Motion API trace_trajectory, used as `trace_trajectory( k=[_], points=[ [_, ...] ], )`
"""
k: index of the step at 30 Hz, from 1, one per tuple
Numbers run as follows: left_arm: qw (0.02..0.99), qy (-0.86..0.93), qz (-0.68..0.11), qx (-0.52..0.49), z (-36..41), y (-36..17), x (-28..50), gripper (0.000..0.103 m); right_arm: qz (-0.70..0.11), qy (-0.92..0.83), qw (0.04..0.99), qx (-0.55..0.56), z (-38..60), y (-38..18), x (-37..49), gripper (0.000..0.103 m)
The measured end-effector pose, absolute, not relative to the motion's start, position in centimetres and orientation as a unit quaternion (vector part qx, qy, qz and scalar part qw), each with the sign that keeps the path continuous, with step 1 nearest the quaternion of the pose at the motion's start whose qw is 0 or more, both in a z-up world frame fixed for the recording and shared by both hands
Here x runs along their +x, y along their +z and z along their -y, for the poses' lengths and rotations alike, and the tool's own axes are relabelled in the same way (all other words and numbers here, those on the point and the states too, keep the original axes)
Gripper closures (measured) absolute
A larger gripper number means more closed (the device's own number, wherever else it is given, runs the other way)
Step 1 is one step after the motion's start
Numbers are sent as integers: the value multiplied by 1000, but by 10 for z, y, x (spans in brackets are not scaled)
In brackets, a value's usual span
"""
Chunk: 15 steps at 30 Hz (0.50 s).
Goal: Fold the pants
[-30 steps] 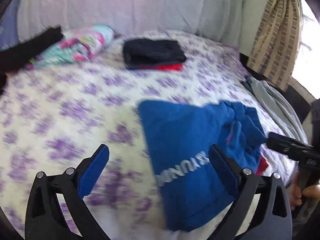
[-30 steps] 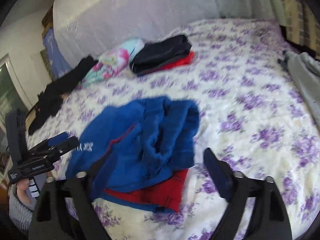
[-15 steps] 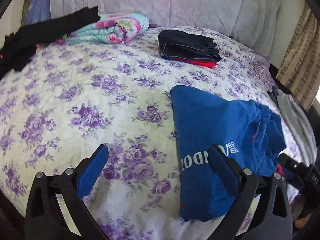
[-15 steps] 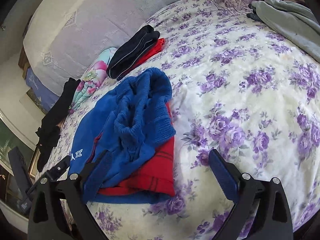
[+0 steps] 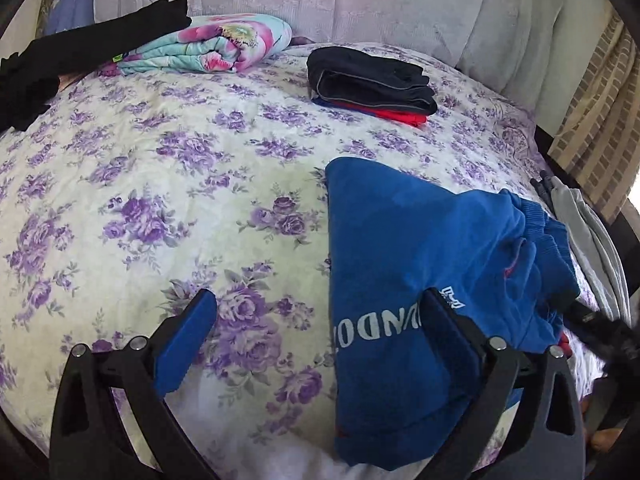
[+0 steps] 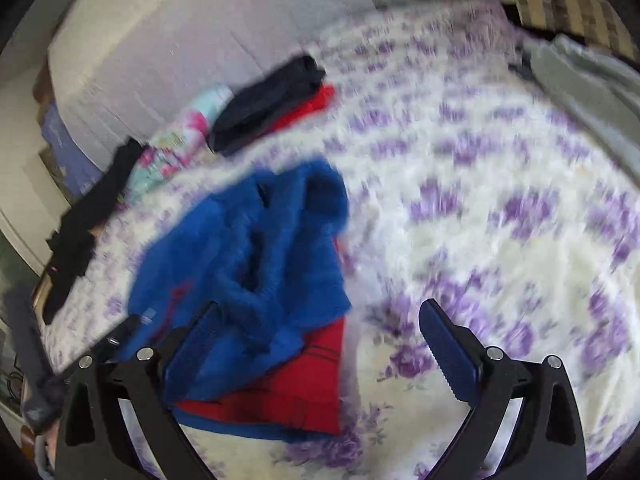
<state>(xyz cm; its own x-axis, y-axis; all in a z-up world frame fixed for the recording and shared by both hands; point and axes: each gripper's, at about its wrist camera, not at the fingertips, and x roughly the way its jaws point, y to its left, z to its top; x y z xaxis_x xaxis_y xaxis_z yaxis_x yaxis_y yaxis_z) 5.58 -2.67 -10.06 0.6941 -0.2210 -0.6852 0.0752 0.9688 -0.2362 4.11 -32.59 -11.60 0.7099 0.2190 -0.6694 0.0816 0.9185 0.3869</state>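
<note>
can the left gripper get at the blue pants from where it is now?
Probably yes. The left gripper is open, its right finger already over the blue pants, with nothing lying on that near edge.

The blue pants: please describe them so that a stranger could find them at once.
On the bed with the purple-flowered sheet, look at the near edge, in front of the two open grippers. The blue pants lie there crumpled; only they carry pale lettering and show red fabric.

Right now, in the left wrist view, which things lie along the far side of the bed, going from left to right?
black garment → floral folded blanket → dark folded clothes stack → checked curtain
</note>
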Motion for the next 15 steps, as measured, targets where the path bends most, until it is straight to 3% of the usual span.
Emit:
trace_trajectory(
  k=[13,15],
  points=[
    [857,-237,-427,-164,35,-122,66,4,-375,105,895,219,321,-127,42,3],
    [852,-254,-429,-162,41,-119,67,8,-376,115,897,203,314,-123,47,3]
  ],
)
